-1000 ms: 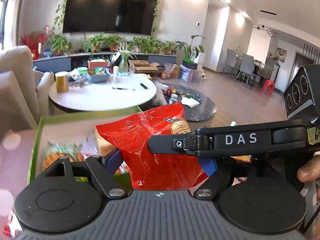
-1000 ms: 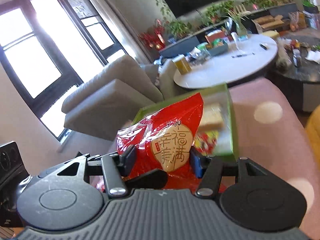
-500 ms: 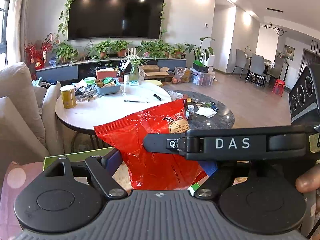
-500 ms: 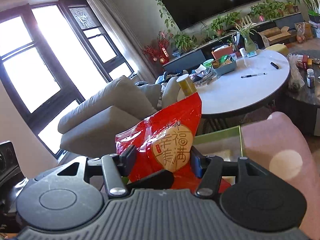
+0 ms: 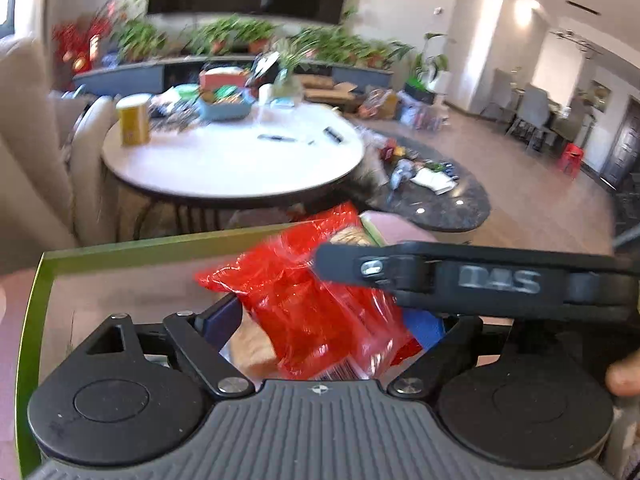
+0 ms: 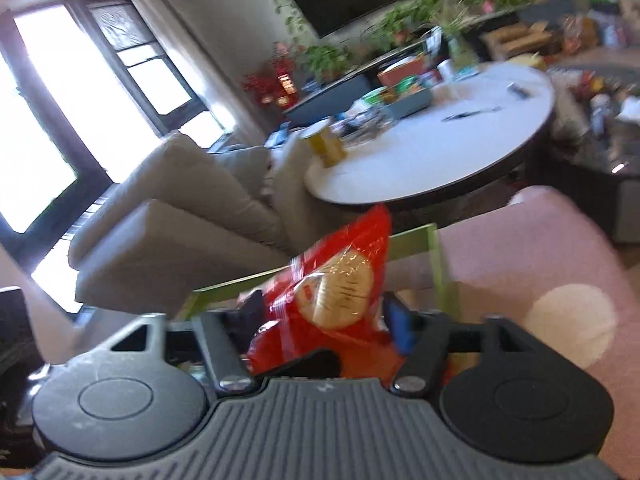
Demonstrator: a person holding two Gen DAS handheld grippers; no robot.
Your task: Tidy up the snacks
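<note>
Left wrist view: red snack bag (image 5: 320, 300) sits between the fingers of the left gripper (image 5: 324, 324), glossy crinkled plastic, blurred, a barcode strip at its near end. Jaws have just been opening; left pad (image 5: 222, 318) looks slightly off the bag, the blue right pad (image 5: 426, 330) is partly hidden behind it, so cannot tell if they still press. Right gripper's black finger (image 5: 480, 280) crosses in front, over the bag's right side. Bag hangs above the green-rimmed box (image 5: 132, 246) just ahead of the tool.

Right wrist view: same bag (image 6: 332, 292) stands upright between the right gripper (image 6: 326, 318) fingers, with a round tan label with red print. Jaws have just been opening too; blue pad (image 6: 398, 322) is close to the bag, contact unclear in the blur. Pink spotted cloth (image 6: 540, 280) lies to the right, white round table (image 6: 440, 148) well ahead.
</note>
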